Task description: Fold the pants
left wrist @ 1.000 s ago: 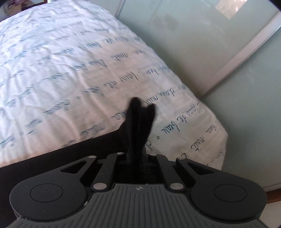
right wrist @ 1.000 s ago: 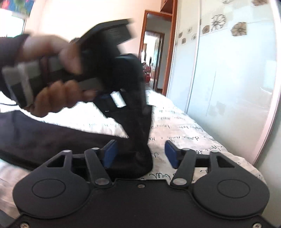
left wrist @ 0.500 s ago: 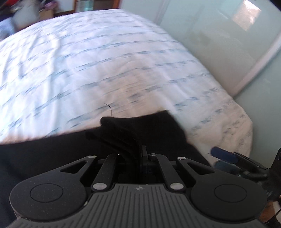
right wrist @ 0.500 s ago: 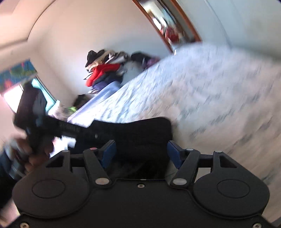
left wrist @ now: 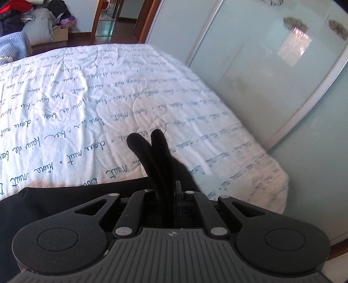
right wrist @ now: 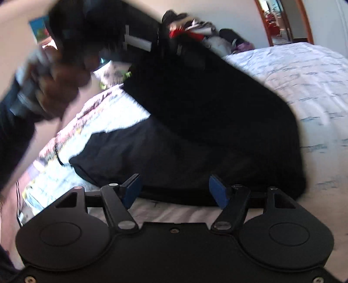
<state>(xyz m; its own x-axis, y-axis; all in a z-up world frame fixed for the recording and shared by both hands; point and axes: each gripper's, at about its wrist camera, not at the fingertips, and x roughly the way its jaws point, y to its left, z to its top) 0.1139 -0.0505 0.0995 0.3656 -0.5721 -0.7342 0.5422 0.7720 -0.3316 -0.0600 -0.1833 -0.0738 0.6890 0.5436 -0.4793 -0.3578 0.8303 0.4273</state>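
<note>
Left wrist view first: the left gripper (left wrist: 171,191) is clamped tight on a bunch of the black pants (left wrist: 161,156); two rounded folds of fabric poke up past the fingers toward 12 o'clock, and the rest of the pants spreads off to 8 o'clock along the bottom of the frame, lying on the white duvet (left wrist: 87,104) with handwriting-style script printed all over it. At 2 o'clock there's a frosted sliding wardrobe door (left wrist: 271,71); at 11 o'clock a pile of clothes (left wrist: 28,19) with a cardboard box (left wrist: 59,34) beside it, though I can't tell what's in the box.

Right wrist view, pretty blurry: the right gripper (right wrist: 176,191) has its blue pads (right wrist: 130,191) spread wide and still opening, nothing pinched between them; the near edge of the pants (right wrist: 206,135) runs just past the tips. The pants look matte black, one layer lifted and draping down from 11 o'clock over another layer flat on the duvet (right wrist: 315,82). At 10 o'clock a person's hand (right wrist: 58,91) grips the other tool's handle, with a white label (right wrist: 137,42) showing on the dark mass just beside it.
</note>
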